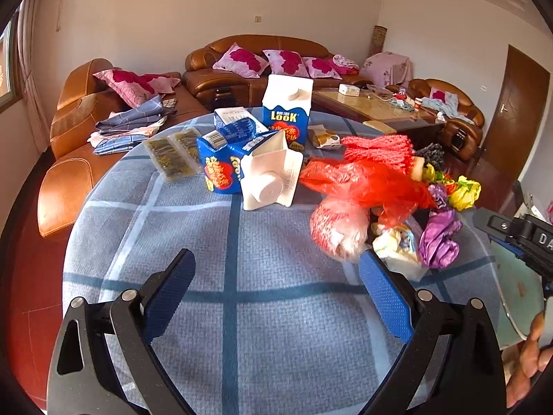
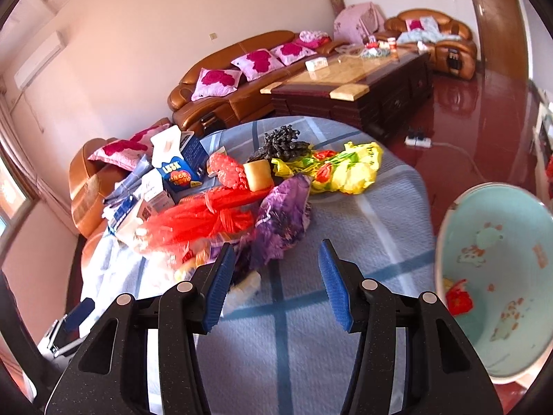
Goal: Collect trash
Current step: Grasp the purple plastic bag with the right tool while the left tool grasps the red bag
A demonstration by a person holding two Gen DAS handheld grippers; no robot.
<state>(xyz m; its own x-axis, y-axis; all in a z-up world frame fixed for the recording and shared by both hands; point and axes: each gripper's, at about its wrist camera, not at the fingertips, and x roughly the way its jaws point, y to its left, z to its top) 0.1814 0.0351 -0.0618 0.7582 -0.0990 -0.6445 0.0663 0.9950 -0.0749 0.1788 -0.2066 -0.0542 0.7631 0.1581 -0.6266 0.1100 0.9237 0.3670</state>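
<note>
On the blue-checked surface (image 1: 262,242), the trash heap: red plastic bag (image 1: 363,180), purple wrapper (image 2: 283,218). Left view alone shows both milk cartons, upright (image 1: 287,110) and toppled (image 1: 249,169); right view alone shows the pale bin (image 2: 497,276). Left claw (image 1: 276,283) wide open, right claw (image 2: 273,276) half open, both empty.

Woven checked tablecloth (image 1: 242,242), glossy crinkled red plastic bag (image 1: 366,180), shiny brown leather sofa (image 1: 242,69).

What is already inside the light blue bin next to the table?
In the light blue bin, one crumpled red wrapper lies low on the inner wall. The other marks seem printed decoration. The bottom is out of view, so more trash there cannot be excluded.
</note>
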